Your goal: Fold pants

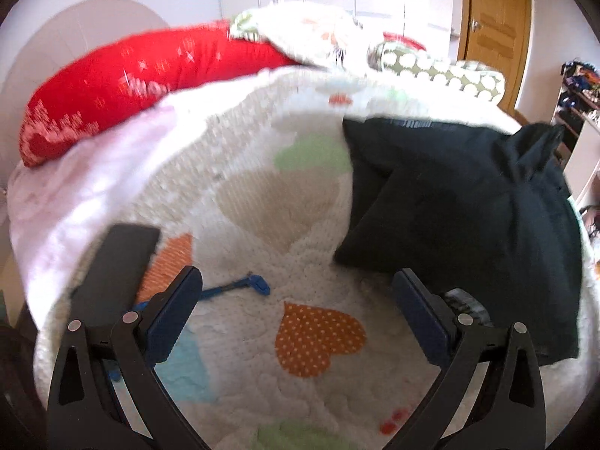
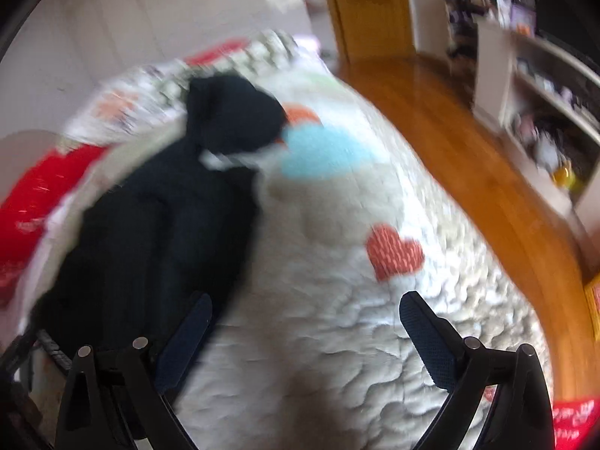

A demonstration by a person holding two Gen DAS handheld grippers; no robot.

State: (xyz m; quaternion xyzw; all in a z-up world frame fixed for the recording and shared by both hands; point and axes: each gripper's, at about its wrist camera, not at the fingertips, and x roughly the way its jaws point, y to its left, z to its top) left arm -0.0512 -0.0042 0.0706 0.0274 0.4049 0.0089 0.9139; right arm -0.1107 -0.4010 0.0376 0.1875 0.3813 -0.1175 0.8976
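Observation:
Dark navy pants [image 1: 468,206] lie bunched on a white quilt with coloured hearts [image 1: 262,187], at the right of the left wrist view. My left gripper [image 1: 296,281] hangs open over the quilt, left of the pants, with nothing between its fingers. In the right wrist view the same pants [image 2: 168,217] stretch from the lower left toward the far middle. My right gripper [image 2: 305,307] is open above bare quilt [image 2: 337,318]; its left finger [image 2: 187,337] sits by the pants' near edge. Both views are blurred.
A red cushion [image 1: 131,82] and a green dotted pillow [image 1: 442,71] lie at the bed's far side. A dark flat object [image 1: 120,270] and a blue tool [image 1: 240,287] rest on the quilt near my left finger. A wooden floor [image 2: 468,157], shelves [image 2: 543,105] and a door [image 1: 495,30] lie to the right.

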